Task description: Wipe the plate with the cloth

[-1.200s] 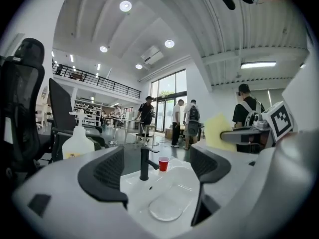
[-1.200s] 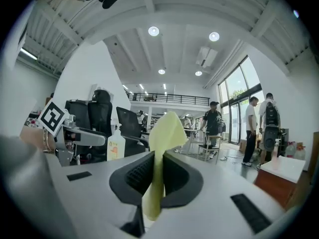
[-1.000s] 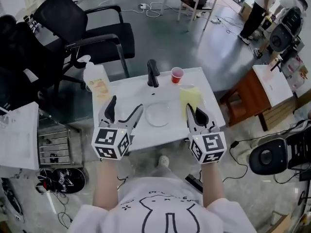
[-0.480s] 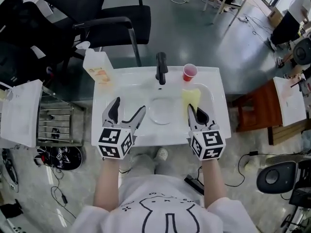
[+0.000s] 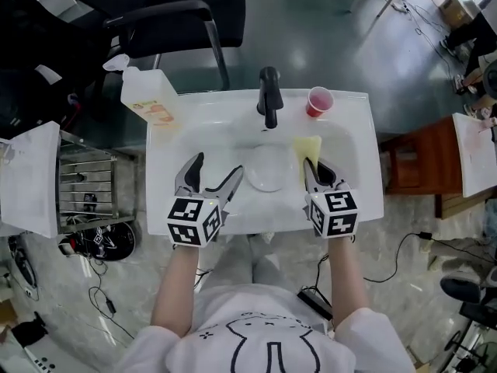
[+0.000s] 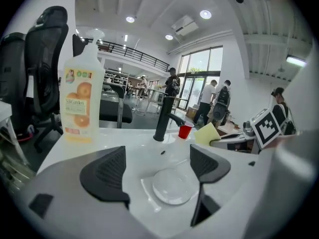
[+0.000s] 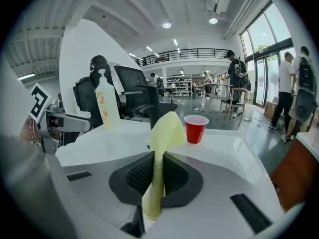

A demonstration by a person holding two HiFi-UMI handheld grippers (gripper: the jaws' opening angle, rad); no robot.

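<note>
**Plate and cloth at the sink counter**

White counter [image 5: 159, 185] with a basin sunk in it.
Plate [image 5: 268, 169]: clear glass, round, lying flat in the basin between the two tongs. It is at 3 o'clock of the left tongs [image 5: 216, 169] and at 9 o'clock of the right tongs [image 5: 317, 169], touching neither.
Left tongs: spread wide, nothing between them.
Cloth [image 5: 307, 148]: pale yellow, folded, pinched in the closed right tongs, free end reaching toward 12 o'clock.
The plate's rim is faint against the white basin.
</note>
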